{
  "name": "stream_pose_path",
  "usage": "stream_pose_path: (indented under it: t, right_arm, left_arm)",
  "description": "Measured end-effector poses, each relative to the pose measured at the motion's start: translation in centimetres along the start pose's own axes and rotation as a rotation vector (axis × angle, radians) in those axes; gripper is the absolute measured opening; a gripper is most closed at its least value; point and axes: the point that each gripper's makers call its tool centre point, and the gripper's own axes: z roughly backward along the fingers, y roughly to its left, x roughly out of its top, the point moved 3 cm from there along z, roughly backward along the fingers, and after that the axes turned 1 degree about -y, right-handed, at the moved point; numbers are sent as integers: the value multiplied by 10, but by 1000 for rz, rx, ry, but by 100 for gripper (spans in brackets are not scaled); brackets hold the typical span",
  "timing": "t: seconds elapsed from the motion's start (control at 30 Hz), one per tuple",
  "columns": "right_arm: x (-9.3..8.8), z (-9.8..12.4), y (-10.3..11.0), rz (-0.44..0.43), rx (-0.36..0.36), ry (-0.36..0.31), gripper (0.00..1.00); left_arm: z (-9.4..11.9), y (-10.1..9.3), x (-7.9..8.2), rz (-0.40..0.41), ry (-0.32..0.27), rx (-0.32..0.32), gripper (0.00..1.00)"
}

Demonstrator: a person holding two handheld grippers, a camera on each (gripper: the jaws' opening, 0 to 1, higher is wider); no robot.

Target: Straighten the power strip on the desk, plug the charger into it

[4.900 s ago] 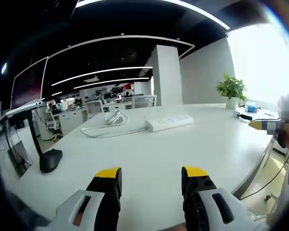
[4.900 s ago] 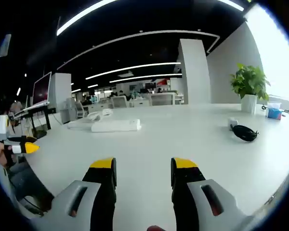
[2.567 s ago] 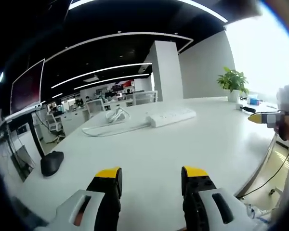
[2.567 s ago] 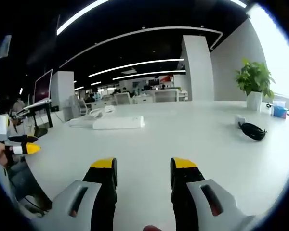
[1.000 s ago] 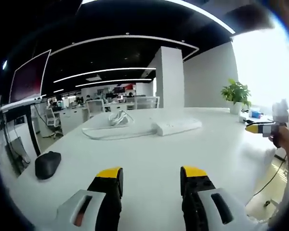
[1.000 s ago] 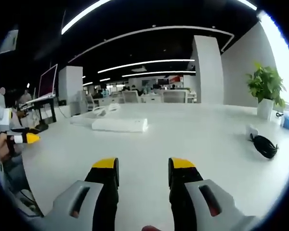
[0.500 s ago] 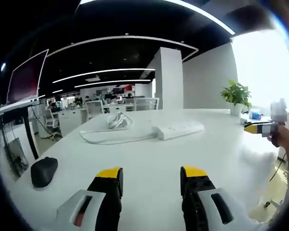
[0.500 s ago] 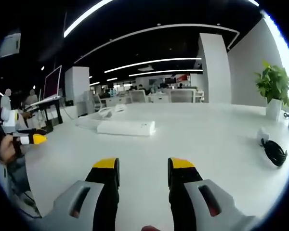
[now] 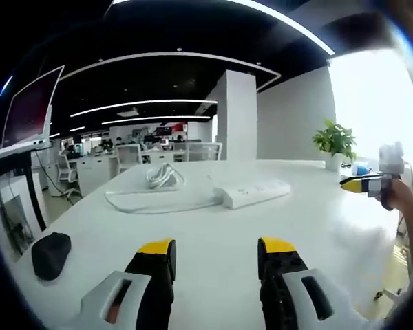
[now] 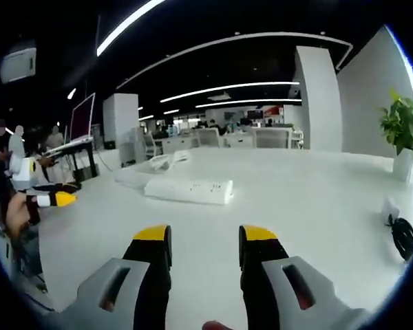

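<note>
A white power strip (image 9: 256, 193) lies on the white desk (image 9: 213, 227), angled, with its white cable (image 9: 155, 200) looping off to the left. The right gripper view has the same power strip (image 10: 189, 190) ahead and left of centre. A white charger (image 10: 392, 208) with a coiled black cable (image 10: 403, 238) rests at the far right of the desk. My left gripper (image 9: 214, 249) is open and empty above the desk. My right gripper (image 10: 204, 237) is open and empty too. The right gripper (image 9: 363, 183) enters the left gripper view at the right edge, and the left gripper (image 10: 49, 199) enters the right gripper view at the left edge.
A black mouse (image 9: 50, 253) sits on the desk's left part. A potted plant (image 9: 335, 143) stands at the far right end. A monitor (image 9: 29, 111) rises at left. Office desks and chairs lie beyond the desk, and people stand at the left (image 10: 17, 142).
Both views have drawn closer to the power strip, which looks larger now. In the right gripper view the charger and black cable have slid toward the right edge. Both grippers stay open.
</note>
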Motion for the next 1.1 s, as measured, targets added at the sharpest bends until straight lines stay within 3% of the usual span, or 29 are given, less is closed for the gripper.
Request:
stream_pose_path:
  t: [0.37, 1.1]
  right_arm:
    - [7, -17, 6, 40, 46, 18, 38]
    - [9, -33, -2, 53, 57, 28, 37]
  left_arm:
    - [-4, 11, 11, -22, -20, -6, 47]
    - [-16, 17, 23, -38, -25, -10, 46]
